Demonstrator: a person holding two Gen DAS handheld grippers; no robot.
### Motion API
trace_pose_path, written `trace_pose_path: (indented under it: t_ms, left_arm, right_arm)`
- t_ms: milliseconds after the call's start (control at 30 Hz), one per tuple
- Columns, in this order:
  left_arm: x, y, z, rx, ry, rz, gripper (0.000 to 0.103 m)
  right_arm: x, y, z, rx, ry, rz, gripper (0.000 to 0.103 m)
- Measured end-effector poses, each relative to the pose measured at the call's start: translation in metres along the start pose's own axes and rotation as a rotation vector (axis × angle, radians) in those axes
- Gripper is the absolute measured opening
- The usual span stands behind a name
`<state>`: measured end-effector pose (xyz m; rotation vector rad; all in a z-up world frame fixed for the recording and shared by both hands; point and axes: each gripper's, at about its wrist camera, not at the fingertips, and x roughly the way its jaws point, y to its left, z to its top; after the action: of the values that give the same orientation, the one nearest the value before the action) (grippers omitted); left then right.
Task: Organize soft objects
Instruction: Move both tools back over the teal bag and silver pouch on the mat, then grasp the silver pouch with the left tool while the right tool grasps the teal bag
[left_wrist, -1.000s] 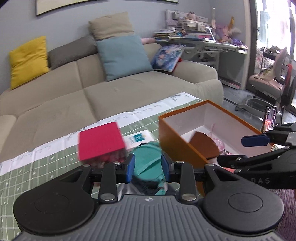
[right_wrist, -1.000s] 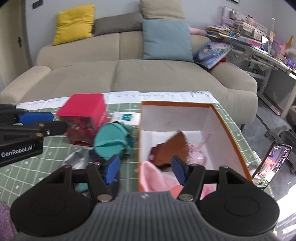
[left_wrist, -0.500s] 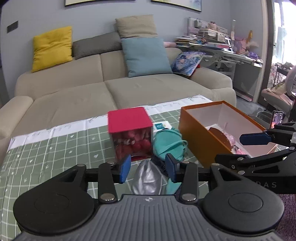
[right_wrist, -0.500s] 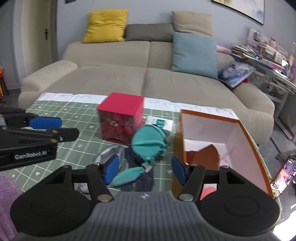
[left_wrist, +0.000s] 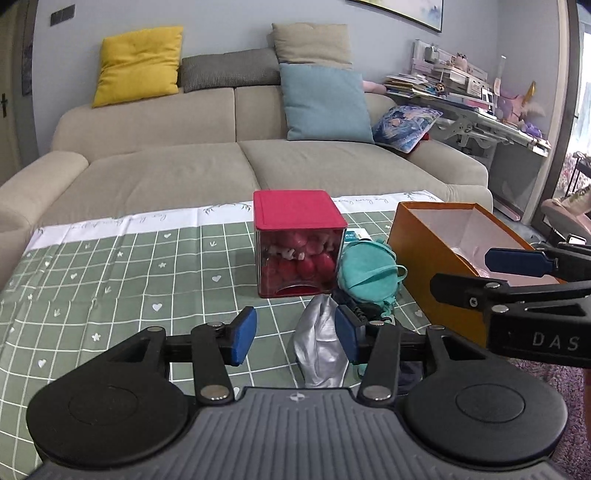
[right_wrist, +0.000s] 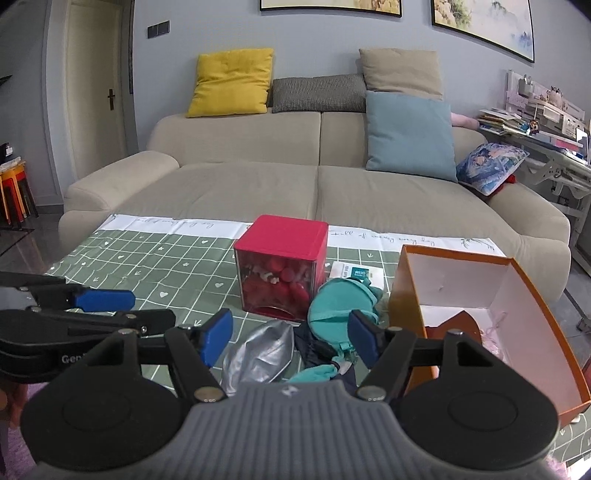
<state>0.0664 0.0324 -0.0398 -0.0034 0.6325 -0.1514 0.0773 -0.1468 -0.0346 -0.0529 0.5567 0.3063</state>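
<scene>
Now both the left gripper (left_wrist: 291, 334) and right gripper (right_wrist: 290, 334) hang wide and hold nothing. Just left of the orange box (right_wrist: 404, 291) lie the teal pouch (right_wrist: 338, 310) and silver pouch (right_wrist: 258, 356), with the red-lidded cube (right_wrist: 280, 267) behind them.

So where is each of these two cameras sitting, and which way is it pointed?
Left wrist: rides on the left tongs, low over the green tablecloth, facing the sofa; its open blue-tipped fingers show, the right tongs poke in from the right.
Right wrist: rides on the right tongs, facing the same way; the left tongs poke in from the left.
Both share: red box, orange box, silver bag, teal pouch.
</scene>
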Motion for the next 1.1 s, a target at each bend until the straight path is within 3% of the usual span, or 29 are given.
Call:
trace_pose_path:
  t_ms: [367, 600, 767, 933, 1100]
  left_arm:
    - [0.012, 0.009, -0.009, -0.033, 0.026, -0.03, 0.056]
    - [0.03, 0.012, -0.008, -0.018, 0.068, -0.068, 0.056]
    - [0.057, 0.011, -0.004, 0.014, 0.132, -0.099, 0.063]
    - [0.092, 0.009, -0.004, 0.023, 0.202, -0.129, 0.065]
    - [0.121, 0.004, -0.009, 0.033, 0.243, -0.132, 0.065]
  right_arm:
    - [0.03, 0.003, -0.012, -0.004, 0.035, -0.024, 0.068]
    - [0.054, 0.002, -0.014, -0.025, 0.09, -0.024, 0.059]
    - [0.076, -0.007, -0.017, -0.043, 0.139, -0.045, 0.053]
    - [0.1, -0.01, -0.026, -0.07, 0.205, -0.055, 0.043]
    - [0.117, -0.011, -0.038, -0.085, 0.256, -0.065, 0.041]
